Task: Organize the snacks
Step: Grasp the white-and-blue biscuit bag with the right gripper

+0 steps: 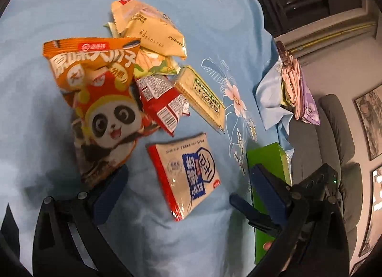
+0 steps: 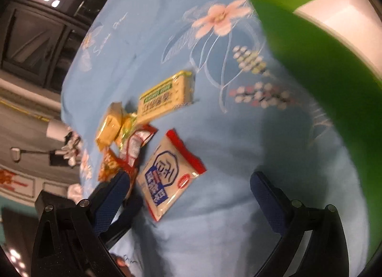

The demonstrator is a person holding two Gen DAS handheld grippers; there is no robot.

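While the snack packets lie scattered on a blue flowered bedsheet (image 1: 71,2), the white-and-red packet (image 1: 186,176) sits nearest, apart from the pile behind the orange panda bag (image 1: 95,100). Both the left gripper (image 1: 183,195) and right gripper (image 2: 191,193) hover wide and empty. A green box (image 1: 269,164) stands right.

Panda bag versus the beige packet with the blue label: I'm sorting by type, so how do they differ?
The panda bag is orange, puffy and overlaps the snack pile; the beige packet is flat, red-edged and lies alone. The panda bag looks larger. Both rest sealed on the blue cloth.
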